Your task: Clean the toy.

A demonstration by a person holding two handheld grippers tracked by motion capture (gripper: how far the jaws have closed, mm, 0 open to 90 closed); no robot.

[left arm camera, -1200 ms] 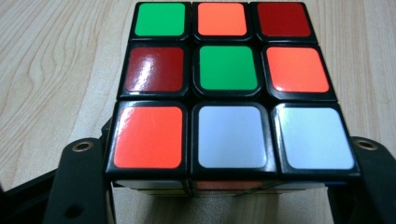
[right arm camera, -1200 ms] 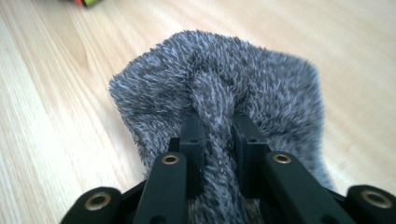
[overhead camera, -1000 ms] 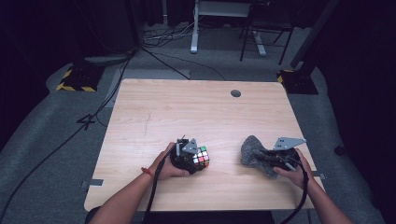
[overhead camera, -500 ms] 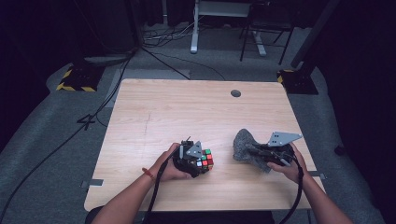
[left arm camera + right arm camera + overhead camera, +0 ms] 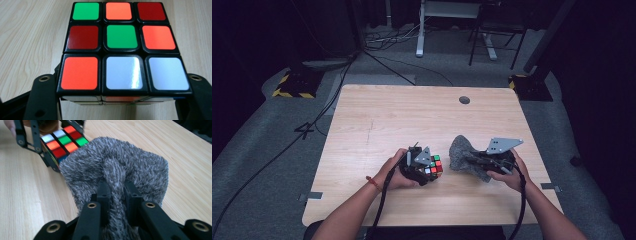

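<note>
High view: left tool (image 5: 428,167) clamped puzzle cube (image 5: 433,166) above near-centre worktop (image 5: 412,115); right tool (image 5: 473,161) pinched grey furry cloth (image 5: 462,154) just right of cube.
Left tool view: jaws pressed cube (image 5: 123,47) sides.
Right tool view: jaws nearly closed, gripped cloth (image 5: 115,170) fold; cube (image 5: 63,141) beyond.

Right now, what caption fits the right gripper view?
Right gripper fingers pinch a grey furry cloth above the wooden table, puzzle cube beyond.
</note>
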